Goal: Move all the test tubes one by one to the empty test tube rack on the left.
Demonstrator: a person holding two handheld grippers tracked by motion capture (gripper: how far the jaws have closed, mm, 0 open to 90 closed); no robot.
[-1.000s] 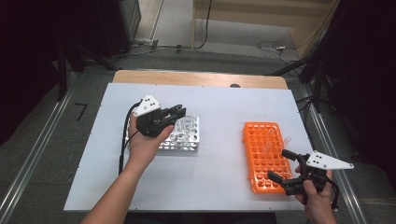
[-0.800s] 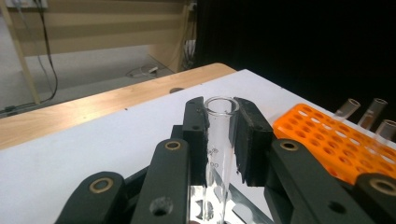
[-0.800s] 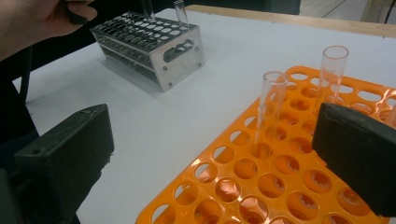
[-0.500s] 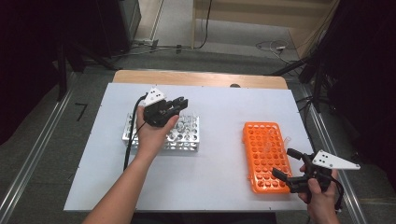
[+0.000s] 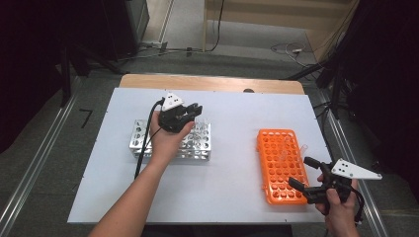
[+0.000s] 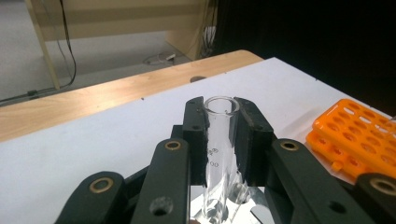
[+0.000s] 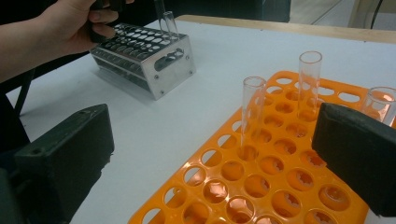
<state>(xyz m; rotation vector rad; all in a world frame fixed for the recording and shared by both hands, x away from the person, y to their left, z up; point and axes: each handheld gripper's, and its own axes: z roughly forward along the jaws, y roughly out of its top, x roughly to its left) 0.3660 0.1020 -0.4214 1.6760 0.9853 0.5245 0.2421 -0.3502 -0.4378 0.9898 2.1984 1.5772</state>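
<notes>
The jaws of the left gripper [image 6: 223,140] clamp a clear glass test tube [image 6: 219,154] above the perforated metal rack [image 5: 170,143], centre-left; lowering it into a hole seems next. The right gripper [image 5: 310,174], lower right, gapes beside the orange plastic rack [image 5: 280,165].

I work in what looks like a lab test room: a white table [image 5: 222,197] carries a metal tube rack [image 5: 197,145] and an orange tube rack [image 5: 276,163] with glass tubes [image 7: 252,112]. Around my table I see bare grey floor [image 5: 44,163], loose cables [image 5: 217,29] and dark equipment stands [image 5: 341,74].
</notes>
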